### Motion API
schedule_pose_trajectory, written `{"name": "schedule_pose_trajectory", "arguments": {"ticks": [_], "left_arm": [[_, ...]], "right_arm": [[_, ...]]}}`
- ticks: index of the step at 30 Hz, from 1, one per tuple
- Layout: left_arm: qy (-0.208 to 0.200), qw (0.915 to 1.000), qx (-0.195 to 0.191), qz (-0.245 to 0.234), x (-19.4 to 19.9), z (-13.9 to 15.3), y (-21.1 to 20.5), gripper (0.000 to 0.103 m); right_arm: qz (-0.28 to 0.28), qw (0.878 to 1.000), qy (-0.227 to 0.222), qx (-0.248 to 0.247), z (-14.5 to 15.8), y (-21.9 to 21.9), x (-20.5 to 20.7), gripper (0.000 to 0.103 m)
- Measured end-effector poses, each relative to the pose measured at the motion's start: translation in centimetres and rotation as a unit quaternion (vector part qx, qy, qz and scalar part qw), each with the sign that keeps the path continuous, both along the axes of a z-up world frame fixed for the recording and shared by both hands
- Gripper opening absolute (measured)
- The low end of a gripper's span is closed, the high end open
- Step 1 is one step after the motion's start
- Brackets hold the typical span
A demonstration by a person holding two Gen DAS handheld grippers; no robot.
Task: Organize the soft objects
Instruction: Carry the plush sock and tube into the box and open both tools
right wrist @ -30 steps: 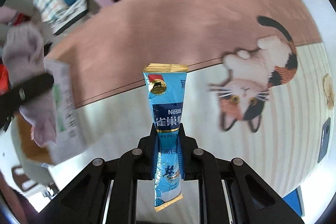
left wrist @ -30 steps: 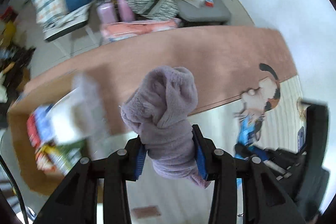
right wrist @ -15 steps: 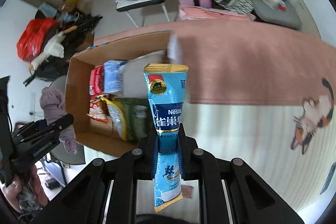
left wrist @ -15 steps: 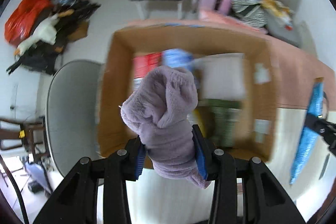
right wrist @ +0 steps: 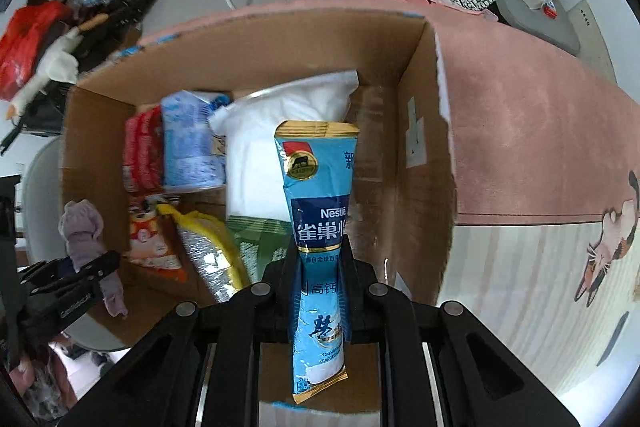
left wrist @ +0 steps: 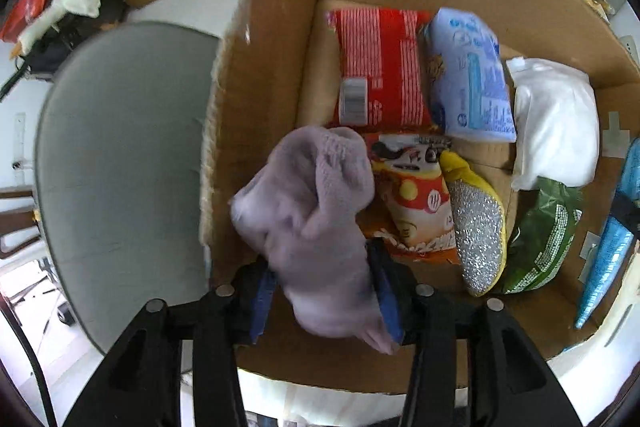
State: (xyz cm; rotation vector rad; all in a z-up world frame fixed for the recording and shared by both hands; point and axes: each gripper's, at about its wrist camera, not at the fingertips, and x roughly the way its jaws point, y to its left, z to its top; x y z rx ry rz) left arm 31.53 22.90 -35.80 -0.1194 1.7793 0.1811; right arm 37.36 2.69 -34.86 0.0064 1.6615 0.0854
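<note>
Mid-delivery over the cardboard box [left wrist: 276, 39]—left gripper [left wrist: 324, 295] clenched on a lilac fuzzy sock [left wrist: 316, 207] above its near-left corner, right gripper [right wrist: 320, 267] pinching a blue Nestlé sachet [right wrist: 320, 211]—next, probably lowering and releasing both among the packets.

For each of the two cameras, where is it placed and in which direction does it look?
Left wrist: sits on the left gripper, looks down into the cardboard box; its fingers clamp a purple sock.
Right wrist: sits on the right gripper, looks down over the same box from its right side; its fingers clamp a blue Nestle sachet.
Shared: the box, the white bag, and each view shows the other gripper's item.
</note>
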Motion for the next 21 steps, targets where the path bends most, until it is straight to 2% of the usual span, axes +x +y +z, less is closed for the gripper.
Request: {"name": "schedule_pose_trajectory", "arguments": {"ticks": [2, 3, 4, 8, 12, 15, 17, 18, 21], "left_arm": [[-0.003, 0.9997, -0.020, 0.011, -0.2, -0.1, 0.0, 0.058], [-0.008, 0.9996, -0.024, 0.014, -0.2, 0.0, 0.0, 0.060], [-0.013, 0.9994, -0.028, 0.015, -0.3, 0.2, -0.1, 0.066], [-0.032, 0.9989, -0.035, 0.008, -0.4, 1.5, -0.7, 0.077], [-0.044, 0.9984, -0.037, 0.004, -0.5, 2.8, -1.1, 0.078], [-0.052, 0.9978, -0.040, 0.002, -0.9, 3.5, -1.0, 0.078], [-0.062, 0.9973, -0.040, 0.001, -1.3, 4.8, -1.5, 0.078], [-0.066, 0.9970, -0.039, 0.002, -1.3, 5.0, -1.5, 0.078], [-0.087, 0.9955, -0.035, 0.002, -1.3, 5.8, -1.7, 0.095]], "right_arm": [[0.001, 1.000, 0.011, -0.006, -0.7, 0.1, -0.2, 0.037], [0.000, 1.000, 0.011, -0.008, -0.7, 0.1, -0.3, 0.056], [-0.001, 1.000, 0.009, -0.008, -0.6, 0.0, -0.4, 0.064], [-0.004, 1.000, 0.013, -0.014, -0.5, -0.4, -1.0, 0.067], [-0.002, 1.000, 0.009, -0.010, 0.3, -0.4, -1.6, 0.076], [-0.002, 1.000, 0.007, -0.009, 1.1, -0.4, -2.3, 0.077], [0.003, 1.000, 0.001, -0.014, 1.7, -0.4, -3.0, 0.084], [0.005, 1.000, -0.003, -0.015, 2.0, -0.5, -3.3, 0.092], [0.005, 1.000, -0.014, -0.017, 2.8, -0.7, -4.5, 0.102]]}}
